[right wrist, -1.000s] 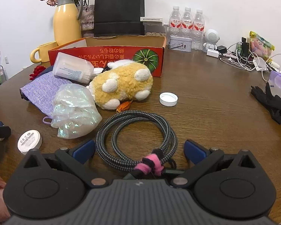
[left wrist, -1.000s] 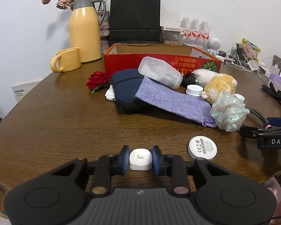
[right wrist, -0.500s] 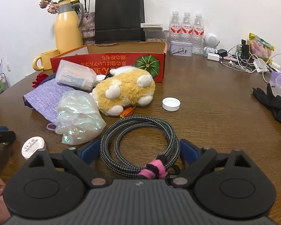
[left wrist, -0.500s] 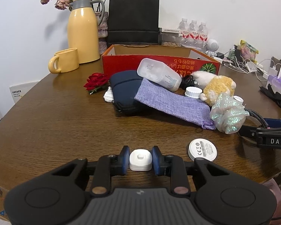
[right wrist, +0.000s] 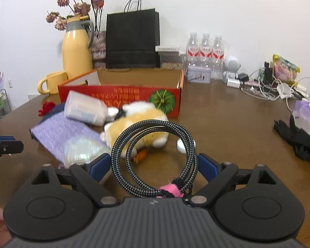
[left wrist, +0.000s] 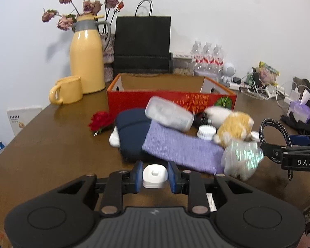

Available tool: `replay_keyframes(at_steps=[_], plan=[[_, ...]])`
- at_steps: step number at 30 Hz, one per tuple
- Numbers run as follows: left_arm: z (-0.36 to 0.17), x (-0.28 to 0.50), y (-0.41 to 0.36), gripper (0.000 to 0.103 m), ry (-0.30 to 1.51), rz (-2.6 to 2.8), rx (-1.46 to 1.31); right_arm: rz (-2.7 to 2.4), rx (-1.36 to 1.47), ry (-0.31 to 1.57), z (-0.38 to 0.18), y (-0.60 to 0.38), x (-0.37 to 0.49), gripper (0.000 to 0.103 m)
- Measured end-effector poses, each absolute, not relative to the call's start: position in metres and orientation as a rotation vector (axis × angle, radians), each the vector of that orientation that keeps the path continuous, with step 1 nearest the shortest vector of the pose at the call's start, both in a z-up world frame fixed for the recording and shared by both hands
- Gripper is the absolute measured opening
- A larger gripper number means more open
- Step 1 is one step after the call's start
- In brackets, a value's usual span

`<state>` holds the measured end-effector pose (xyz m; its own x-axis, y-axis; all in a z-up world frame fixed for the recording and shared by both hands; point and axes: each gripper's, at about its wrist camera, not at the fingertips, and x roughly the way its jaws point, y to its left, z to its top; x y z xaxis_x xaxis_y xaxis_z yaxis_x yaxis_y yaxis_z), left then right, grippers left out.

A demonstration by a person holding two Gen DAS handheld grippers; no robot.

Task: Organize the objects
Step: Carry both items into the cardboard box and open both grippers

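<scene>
Left gripper (left wrist: pixel 155 176): fingers narrow, clamped on a small white charger (left wrist: pixel 155 175) above the desk (left wrist: pixel 51 148). Centre: purple pouch (left wrist: pixel 181 146) lying before the red box (left wrist: pixel 169 101). Right gripper (right wrist: pixel 154 165): fingers, just closing in, grip a coiled braided cable (right wrist: pixel 153 155) lifted off the desk.

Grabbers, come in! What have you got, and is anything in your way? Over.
Left gripper shut on white charger. Right gripper holds coiled cable, lifted. Red box ahead; plush and pouch clutter between.

Plush toy (right wrist: pixel 140 122) and iridescent bag (left wrist: pixel 240 157) motion-blurred, red box (left wrist: pixel 171 99) lettering illegible.
</scene>
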<state>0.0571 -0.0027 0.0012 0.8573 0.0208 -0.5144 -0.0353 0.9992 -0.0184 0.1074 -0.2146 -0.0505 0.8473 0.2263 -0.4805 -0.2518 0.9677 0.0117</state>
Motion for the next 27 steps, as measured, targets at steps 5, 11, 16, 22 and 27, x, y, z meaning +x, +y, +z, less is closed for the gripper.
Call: replay_keyframes(at_steps=[5,11,16,22,27], plan=[[0.016,0.072,-0.005,0.024,0.495,0.019,-0.02,0.252,-0.043,0.461,-0.036,-0.21,0.12,0.091],[0.038,0.1,-0.008,0.024,0.436,0.001,-0.023,0.263,-0.025,0.409,-0.014,-0.2,0.144,0.091],[0.052,0.129,-0.009,0.024,0.413,0.002,-0.011,0.272,-0.03,0.367,0.002,-0.192,0.166,0.091],[0.063,0.162,-0.006,0.024,0.395,0.014,-0.005,0.282,-0.02,0.344,0.014,-0.183,0.198,0.091],[0.068,0.189,-0.002,0.024,0.385,0.02,0.006,0.297,-0.021,0.344,0.017,-0.175,0.221,0.091]])
